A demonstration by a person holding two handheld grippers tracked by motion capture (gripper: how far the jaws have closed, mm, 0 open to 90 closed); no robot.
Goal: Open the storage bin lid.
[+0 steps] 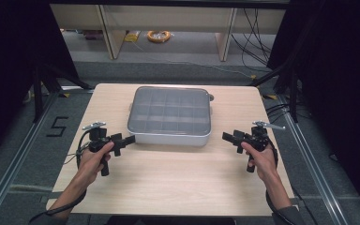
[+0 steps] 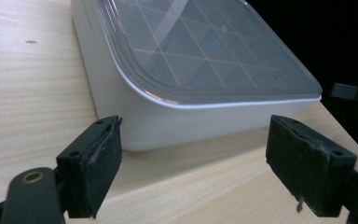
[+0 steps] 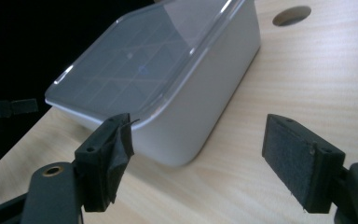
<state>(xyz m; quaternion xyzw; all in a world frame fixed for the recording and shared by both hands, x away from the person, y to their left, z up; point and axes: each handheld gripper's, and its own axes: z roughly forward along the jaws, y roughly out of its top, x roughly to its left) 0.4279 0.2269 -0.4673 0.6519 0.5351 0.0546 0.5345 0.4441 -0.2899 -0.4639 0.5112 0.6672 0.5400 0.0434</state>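
On the wooden table (image 1: 168, 183), both tools (left tool (image 1: 125, 139), right tool (image 1: 228, 137)) gape empty beside the lidded box (image 1: 170, 117).

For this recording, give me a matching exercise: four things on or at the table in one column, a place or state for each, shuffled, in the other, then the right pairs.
Things:
1. left hand-held gripper
2. right hand-held gripper
3. clear lid
4. round hole in the table

Places or states:
A. closed on top of the white box
B. open, apart from the box's right side
C. in the tabletop beyond the box, in the right gripper view
D. open, at the box's near left corner

Pairs: 1-D, 2-B, 3-A, 4-C
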